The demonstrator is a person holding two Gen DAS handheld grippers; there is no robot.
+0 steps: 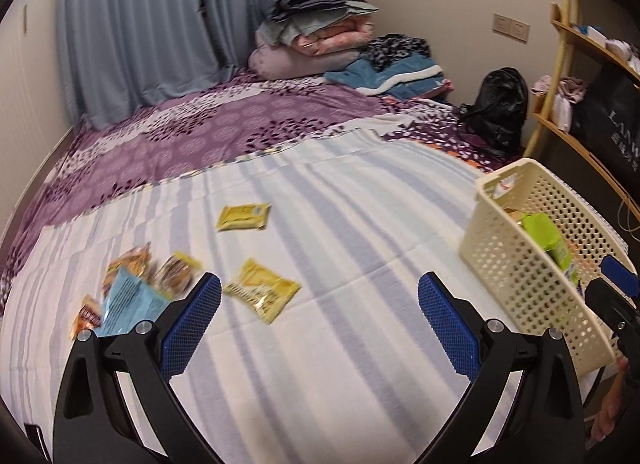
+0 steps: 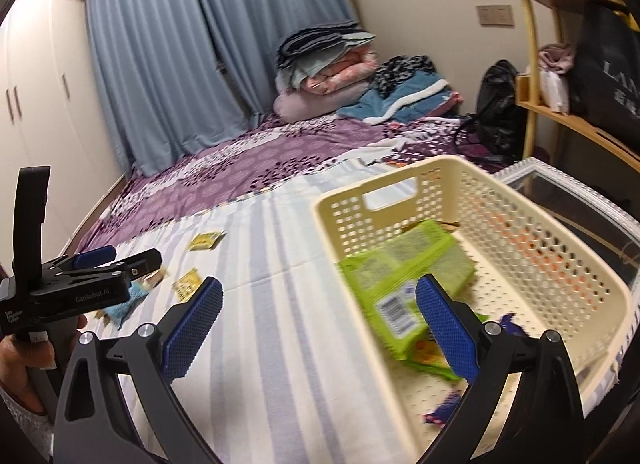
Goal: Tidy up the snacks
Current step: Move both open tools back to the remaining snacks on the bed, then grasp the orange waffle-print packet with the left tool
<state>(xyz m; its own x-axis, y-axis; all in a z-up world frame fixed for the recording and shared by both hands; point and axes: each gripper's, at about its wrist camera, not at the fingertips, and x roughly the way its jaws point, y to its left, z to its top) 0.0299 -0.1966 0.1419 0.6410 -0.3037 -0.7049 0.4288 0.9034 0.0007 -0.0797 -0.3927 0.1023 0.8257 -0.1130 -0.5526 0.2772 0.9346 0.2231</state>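
Observation:
A cream perforated basket stands at the right of the striped blanket, and inside it lie green snack packs and a small blue wrapper. My right gripper hovers open over the basket's near-left rim, nothing between its fingers. My left gripper is open above the blanket. Loose snacks lie ahead of it: two yellow packets, a light blue pack and orange-brown packs at the left.
Folded bedding and clothes are piled at the bed's far end by blue curtains. A black bag and wooden shelves stand at the right. A glass-topped table sits behind the basket. A wardrobe lines the left wall.

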